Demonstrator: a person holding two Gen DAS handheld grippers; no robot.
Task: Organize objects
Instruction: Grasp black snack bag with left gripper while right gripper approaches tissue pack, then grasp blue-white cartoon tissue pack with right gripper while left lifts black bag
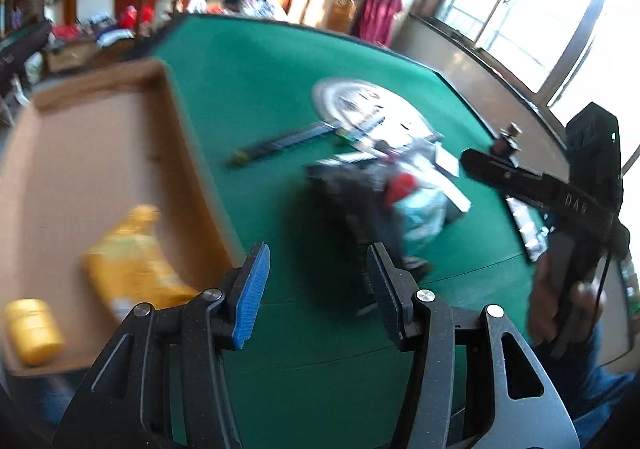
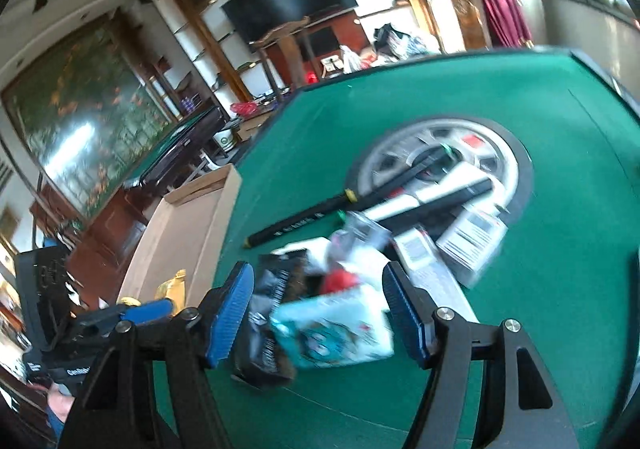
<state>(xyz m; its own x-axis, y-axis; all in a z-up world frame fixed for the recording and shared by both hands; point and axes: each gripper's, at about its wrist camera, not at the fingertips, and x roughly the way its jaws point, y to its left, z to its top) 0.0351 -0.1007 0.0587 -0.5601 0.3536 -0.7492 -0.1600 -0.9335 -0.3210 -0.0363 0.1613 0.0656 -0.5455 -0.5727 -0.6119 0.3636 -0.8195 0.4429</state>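
The shallow brown cardboard box (image 1: pixel 92 153) sits at the edge of the green felt surface (image 1: pixel 256 81), with open felt between it and the blurred heap of packets and boxes (image 1: pixel 384 193). Inside the box lie a yellow pouch (image 1: pixel 132 261) and a yellow jar (image 1: pixel 34 329). Beyond the heap a long black stick (image 2: pixel 304 219) reaches onto a round silver disc (image 2: pixel 508 165). Windows light the room behind. The left gripper (image 1: pixel 316 285) hangs just beside the box, jaws apart and empty. The right gripper (image 2: pixel 320 313) tilts over the heap, jaws apart, clamping nothing.
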